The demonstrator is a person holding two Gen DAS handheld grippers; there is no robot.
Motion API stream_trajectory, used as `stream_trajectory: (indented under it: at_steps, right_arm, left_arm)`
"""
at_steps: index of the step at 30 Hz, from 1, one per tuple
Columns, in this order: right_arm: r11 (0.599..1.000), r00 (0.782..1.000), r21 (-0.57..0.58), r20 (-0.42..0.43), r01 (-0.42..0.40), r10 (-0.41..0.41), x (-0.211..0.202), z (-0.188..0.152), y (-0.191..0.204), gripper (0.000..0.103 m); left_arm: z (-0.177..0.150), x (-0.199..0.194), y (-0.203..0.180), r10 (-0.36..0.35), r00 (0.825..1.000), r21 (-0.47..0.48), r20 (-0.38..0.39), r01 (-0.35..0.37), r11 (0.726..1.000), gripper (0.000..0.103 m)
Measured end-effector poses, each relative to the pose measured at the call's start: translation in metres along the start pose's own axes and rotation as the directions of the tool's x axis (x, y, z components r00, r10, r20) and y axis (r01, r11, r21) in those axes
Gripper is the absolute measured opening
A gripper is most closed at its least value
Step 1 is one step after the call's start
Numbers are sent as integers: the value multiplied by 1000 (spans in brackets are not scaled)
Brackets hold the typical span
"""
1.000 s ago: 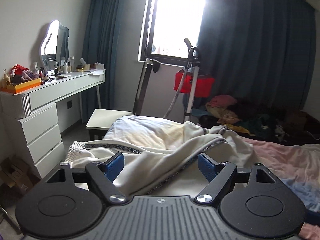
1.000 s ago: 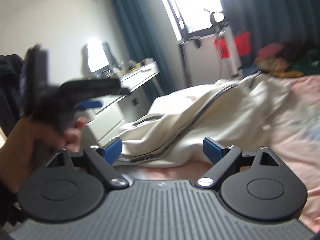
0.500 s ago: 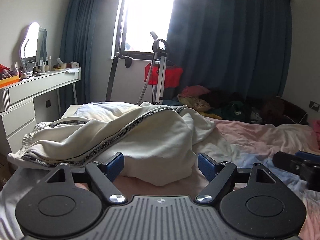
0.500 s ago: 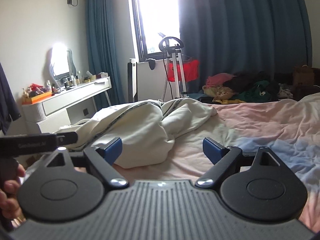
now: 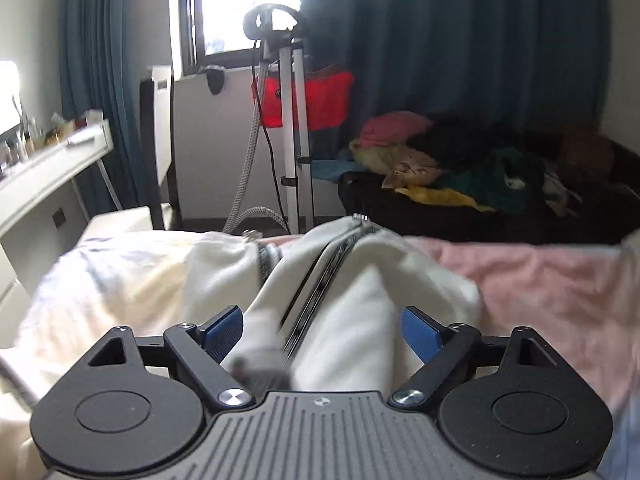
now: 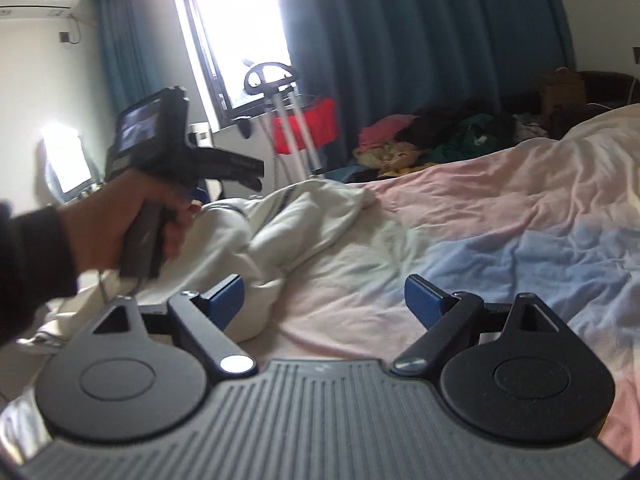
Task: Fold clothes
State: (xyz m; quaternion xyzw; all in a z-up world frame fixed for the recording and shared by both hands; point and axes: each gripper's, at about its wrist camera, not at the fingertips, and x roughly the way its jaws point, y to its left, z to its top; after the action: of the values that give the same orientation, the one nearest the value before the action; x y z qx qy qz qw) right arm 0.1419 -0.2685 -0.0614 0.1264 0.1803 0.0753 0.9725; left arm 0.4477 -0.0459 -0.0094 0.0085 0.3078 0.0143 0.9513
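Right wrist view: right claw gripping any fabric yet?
No: the right claw stands open over the pink-and-blue bedsheet, its blue pads clamping nothing.

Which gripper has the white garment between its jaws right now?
The left gripper: the cream garment lies between its opening jaws. The right gripper frames mostly bare bedsheet.

Your right gripper [image 6: 324, 300] hangs with jaws wide over the pink and blue bedsheet [image 6: 500, 216], its left pad beside the crumpled cream garment [image 6: 288, 236]. Your left hand [image 6: 132, 216] holds the left gripper [image 6: 188, 164] above that garment.
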Motion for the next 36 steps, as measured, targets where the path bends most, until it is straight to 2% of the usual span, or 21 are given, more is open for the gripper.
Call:
stream_trajectory:
  at_steps: [4, 10, 11, 13, 14, 15, 17, 18, 22, 25, 27, 31, 33, 36]
  right_arm:
    - [998, 998, -3, 23, 66, -66, 38, -12, -23, 88]
    - [997, 997, -2, -5, 75, -75, 88, -32, -47, 88]
    - [997, 997, 2, -8, 76, -76, 91, -34, -50, 88]
    - [997, 997, 11, -14, 79, -78, 98, -37, -56, 88]
    - [997, 997, 25, -23, 77, -76, 100, -38, -59, 88]
    - [996, 997, 40, -32, 75, -74, 101, -38, -63, 88]
    - [995, 996, 57, -41, 79, -77, 103, -40, -67, 88]
    - [995, 996, 55, -41, 84, -82, 102, -41, -67, 88]
    - [994, 995, 32, 4, 101, -101, 89, -36, -63, 88]
    - [993, 992, 32, 39, 116, -117, 75, -30, -60, 88]
    - [991, 990, 40, 52, 129, -131, 66, -26, -60, 88]
    - [985, 982, 69, 94, 158, -164, 38, -13, -62, 88]
    - [981, 976, 87, 118, 172, -182, 22, -5, -64, 88]
    - [972, 959, 128, 178, 199, -219, -10, 6, -71, 88]
  left_arm:
    - [32, 85, -13, 78, 996, -18, -48, -79, 997, 87]
    - [53, 164, -1, 130, 981, -63, -146, -140, 988, 82]
    - [53, 170, 2, 105, 981, -82, -164, -120, 989, 77]
    - [52, 177, 6, 70, 980, -101, -184, -90, 991, 58]
    - [51, 178, 7, 59, 980, -101, -188, -79, 992, 51]
    - [51, 176, 6, 50, 982, -90, -183, -67, 994, 36]
    - [49, 163, -1, 79, 983, -45, -168, -88, 995, 6]
    - [49, 156, -5, 91, 983, -24, -157, -96, 995, 2]
    - [61, 90, -24, 62, 996, 49, -68, -59, 997, 2]
    - [73, 23, -51, -14, 1000, 134, -4, 14, 991, 1]
    - [71, -25, -75, -78, 997, 194, 24, 72, 978, 1]
    - [50, -110, -121, -213, 976, 274, 35, 196, 942, 1]
    - [23, -147, -146, -269, 962, 307, 49, 242, 920, 1]
    - [-28, -177, -170, -339, 940, 306, 39, 312, 900, 1]
